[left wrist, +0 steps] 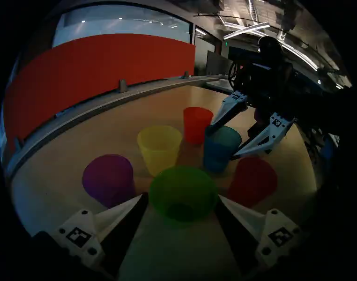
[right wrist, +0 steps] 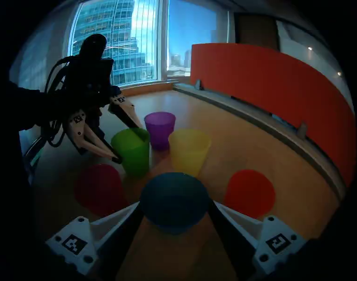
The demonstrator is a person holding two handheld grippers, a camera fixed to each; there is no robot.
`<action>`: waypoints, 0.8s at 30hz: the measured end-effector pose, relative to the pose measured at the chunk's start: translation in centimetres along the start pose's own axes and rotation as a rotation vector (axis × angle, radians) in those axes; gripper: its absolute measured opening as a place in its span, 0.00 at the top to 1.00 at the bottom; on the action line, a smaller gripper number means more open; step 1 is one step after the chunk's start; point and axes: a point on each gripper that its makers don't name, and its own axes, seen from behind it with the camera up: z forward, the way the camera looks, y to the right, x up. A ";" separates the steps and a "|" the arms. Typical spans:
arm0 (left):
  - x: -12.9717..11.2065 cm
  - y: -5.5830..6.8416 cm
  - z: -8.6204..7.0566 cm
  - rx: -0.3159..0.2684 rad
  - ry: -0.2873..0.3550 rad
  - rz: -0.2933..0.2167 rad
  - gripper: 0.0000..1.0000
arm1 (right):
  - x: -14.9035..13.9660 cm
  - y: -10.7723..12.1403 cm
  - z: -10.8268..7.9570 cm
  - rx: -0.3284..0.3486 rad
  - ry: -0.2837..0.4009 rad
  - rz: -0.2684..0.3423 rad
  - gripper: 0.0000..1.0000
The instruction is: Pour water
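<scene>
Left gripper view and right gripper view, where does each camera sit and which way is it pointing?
Left gripper view: rides the left gripper, low over the table, looking towards the red panel; its own two fingers flank the green cup.
Right gripper view: rides the right gripper, looking towards the windows; its own two fingers flank the blue cup.
Shared: the yellow cup and its neighbours; each also shows the other gripper across the cluster, so the cameras roughly face each other.
</scene>
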 end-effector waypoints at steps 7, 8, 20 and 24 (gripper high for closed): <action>0.1 -0.1 0.2 0.007 0.001 0.002 0.01 | 0.1 0.0 0.1 0.002 0.000 -0.001 0.01; 0.1 0.0 0.2 0.007 0.000 0.002 0.02 | 0.1 0.0 0.1 0.002 0.000 -0.001 0.01; 0.2 0.5 0.2 0.004 -0.005 0.025 0.13 | 0.2 0.1 0.2 0.003 0.002 -0.004 0.01; 0.2 0.5 0.2 0.003 -0.006 0.021 0.13 | 0.2 0.0 0.3 0.004 0.003 0.000 0.01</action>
